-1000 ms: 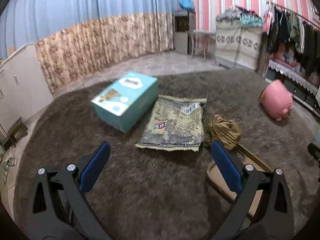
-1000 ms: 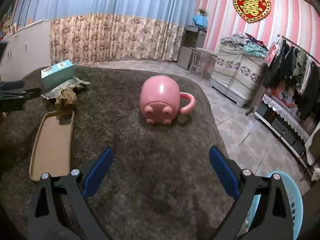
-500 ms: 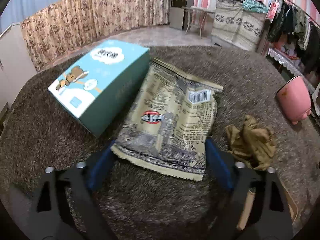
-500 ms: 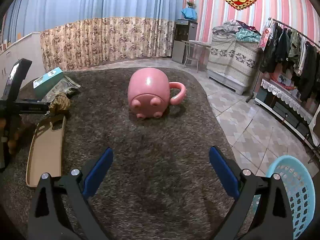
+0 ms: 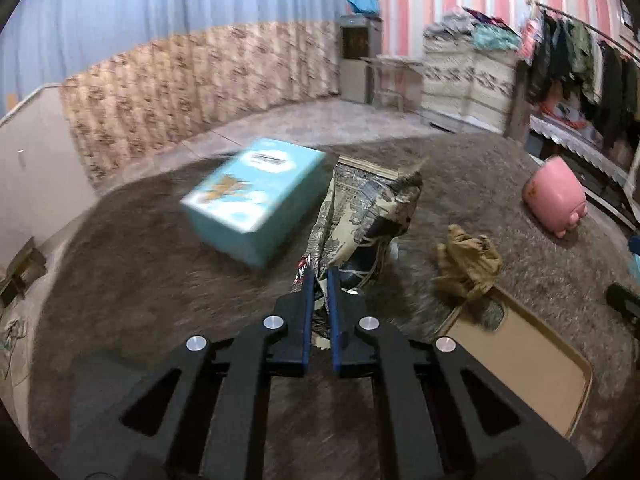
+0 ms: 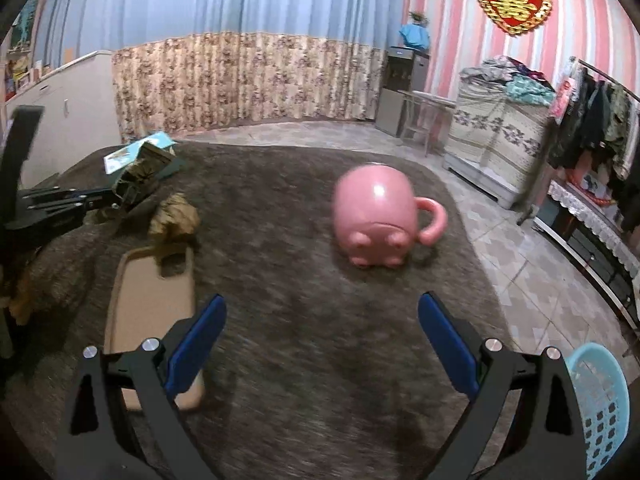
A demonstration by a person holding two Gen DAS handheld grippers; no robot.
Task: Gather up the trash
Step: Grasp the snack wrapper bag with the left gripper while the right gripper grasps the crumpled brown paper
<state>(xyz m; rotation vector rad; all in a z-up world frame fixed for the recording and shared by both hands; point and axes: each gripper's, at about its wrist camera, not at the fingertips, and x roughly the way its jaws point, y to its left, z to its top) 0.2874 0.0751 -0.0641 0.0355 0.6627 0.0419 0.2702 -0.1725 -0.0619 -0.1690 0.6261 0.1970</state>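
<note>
My left gripper (image 5: 319,274) has its jaws closing on the near edge of a crumpled printed snack bag (image 5: 360,208); the pads press the bag, which stands bunched up off the carpet. Seen from the right wrist, that left gripper (image 6: 114,198) holds the snack bag (image 6: 144,172) at far left. A crumpled brown paper wad (image 5: 468,258) lies just right of the bag, shown also as the paper wad (image 6: 174,216). My right gripper (image 6: 322,302) is open over bare carpet with nothing between its fingers.
A teal box (image 5: 256,196) lies left of the bag. A tan phone case (image 6: 148,304) lies by the wad. An upturned pink mug (image 6: 376,216) sits mid-carpet. A light blue basket (image 6: 600,408) stands at the lower right, off the carpet's edge on tiled floor.
The left gripper went forward to the snack bag, closed on its near edge and drew back, lifting and crumpling it. The right gripper shifted slightly and stayed open.
</note>
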